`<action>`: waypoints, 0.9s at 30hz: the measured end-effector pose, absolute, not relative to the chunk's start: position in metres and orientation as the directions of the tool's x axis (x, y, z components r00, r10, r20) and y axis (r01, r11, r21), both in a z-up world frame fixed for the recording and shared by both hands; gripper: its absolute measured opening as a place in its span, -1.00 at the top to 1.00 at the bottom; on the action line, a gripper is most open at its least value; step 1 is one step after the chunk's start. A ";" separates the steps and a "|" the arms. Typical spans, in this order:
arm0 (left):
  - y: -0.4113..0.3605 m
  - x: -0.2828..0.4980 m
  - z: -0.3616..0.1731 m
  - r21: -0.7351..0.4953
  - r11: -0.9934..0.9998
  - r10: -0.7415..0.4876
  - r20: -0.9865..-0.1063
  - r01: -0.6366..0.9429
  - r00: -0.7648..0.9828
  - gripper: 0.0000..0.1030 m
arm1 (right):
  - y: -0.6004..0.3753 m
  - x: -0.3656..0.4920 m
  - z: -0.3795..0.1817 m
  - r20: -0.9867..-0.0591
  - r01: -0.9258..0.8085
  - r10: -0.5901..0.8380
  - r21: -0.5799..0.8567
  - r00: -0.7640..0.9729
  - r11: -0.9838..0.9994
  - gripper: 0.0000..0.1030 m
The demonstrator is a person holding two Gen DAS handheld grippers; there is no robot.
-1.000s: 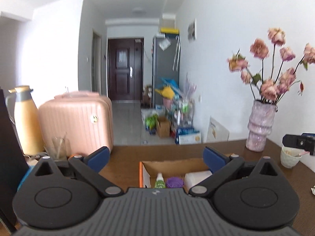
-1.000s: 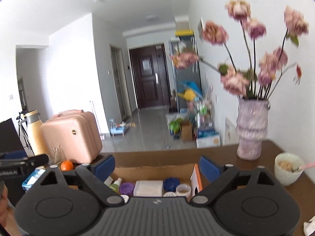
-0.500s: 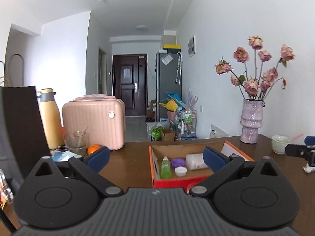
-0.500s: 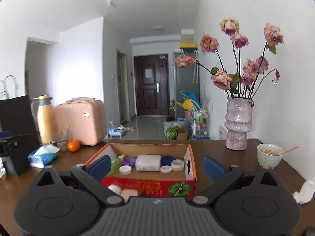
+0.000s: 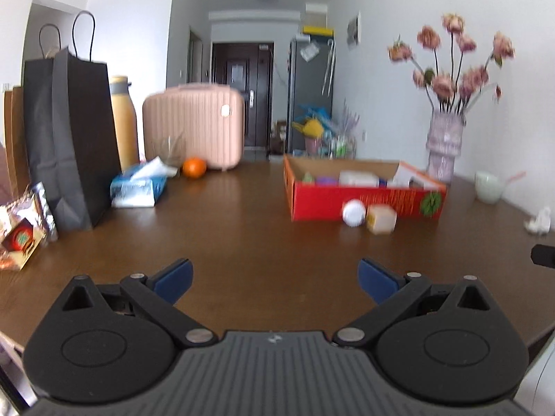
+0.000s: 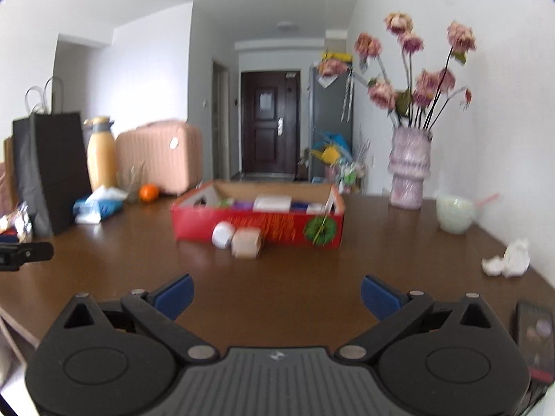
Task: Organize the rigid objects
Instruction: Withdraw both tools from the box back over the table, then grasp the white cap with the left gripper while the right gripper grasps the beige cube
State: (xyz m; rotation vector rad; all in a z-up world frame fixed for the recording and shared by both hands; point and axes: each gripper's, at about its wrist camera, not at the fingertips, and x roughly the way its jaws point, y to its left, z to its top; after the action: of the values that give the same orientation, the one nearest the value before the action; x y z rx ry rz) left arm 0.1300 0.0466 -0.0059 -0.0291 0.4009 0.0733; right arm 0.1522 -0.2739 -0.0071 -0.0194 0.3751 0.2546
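A red cardboard box (image 5: 364, 201) (image 6: 263, 227) holding several small items stands on the brown table (image 5: 242, 235) (image 6: 277, 277). In front of it lie a white round jar (image 5: 353, 212) (image 6: 223, 235) and a beige jar (image 5: 381, 219) (image 6: 246, 243), side by side. My left gripper (image 5: 274, 277) is open and empty, low over the table, well short of the box. My right gripper (image 6: 275, 294) is open and empty too, in front of the two jars.
At the left stand a black paper bag (image 5: 69, 131), a tissue pack (image 5: 138, 187), an orange (image 5: 194, 167), a yellow flask (image 5: 123, 118) and a pink case (image 5: 194, 124). At the right are a flower vase (image 6: 409, 166), a white bowl (image 6: 454, 213) and crumpled tissue (image 6: 510, 258).
Both grippers have pulled back from over the box and dropped lower. The box now sits farther away, and the two jars in front of it have come into view.
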 end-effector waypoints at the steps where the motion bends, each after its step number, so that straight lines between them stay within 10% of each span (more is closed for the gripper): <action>1: 0.047 0.129 -0.009 -0.018 0.997 0.062 -0.402 -0.076 0.913 -1.00 | -0.273 0.150 -0.012 -0.387 -0.258 0.250 0.032 0.888 0.966 -1.00; 27: 0.050 0.264 -0.031 -0.062 0.997 -0.001 -0.538 -0.039 0.843 -1.00 | -0.223 0.284 -0.037 -0.518 -0.341 0.291 -0.002 0.805 0.940 -0.86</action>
State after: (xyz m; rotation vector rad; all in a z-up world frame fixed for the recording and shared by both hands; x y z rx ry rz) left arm 0.2640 0.0504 -0.0311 -0.0715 0.5675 0.0202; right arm 0.2841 -0.2228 -0.0365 -0.0965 0.5384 0.3385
